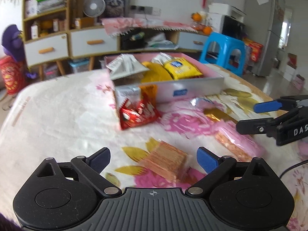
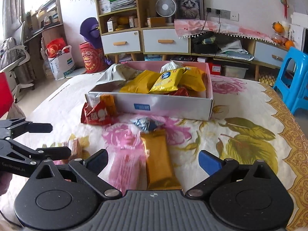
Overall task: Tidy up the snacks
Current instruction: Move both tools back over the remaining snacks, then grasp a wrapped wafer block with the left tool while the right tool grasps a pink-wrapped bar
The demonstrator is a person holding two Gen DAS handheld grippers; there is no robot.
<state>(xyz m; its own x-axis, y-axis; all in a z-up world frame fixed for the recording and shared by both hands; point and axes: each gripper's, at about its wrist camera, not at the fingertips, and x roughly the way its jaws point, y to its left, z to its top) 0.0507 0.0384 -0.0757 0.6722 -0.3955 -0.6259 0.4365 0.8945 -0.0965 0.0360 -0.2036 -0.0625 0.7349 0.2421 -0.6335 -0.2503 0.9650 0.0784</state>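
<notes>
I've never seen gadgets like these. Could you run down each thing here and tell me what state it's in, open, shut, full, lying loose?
Left gripper: open, empty, above the wafer pack.
Right gripper: open, empty, above the gold packet.
Snack box: open-topped, holding several packets.
Wafer pack: loose on the tablecloth.
Gold packet: lying flat, outside the box.
Red packet: leaning against the box's corner.

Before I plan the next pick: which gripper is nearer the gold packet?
Right. The right gripper is open with the gold packet lying between its fingers. The left gripper is open off to the side, over a clear-wrapped orange cracker pack.
</notes>
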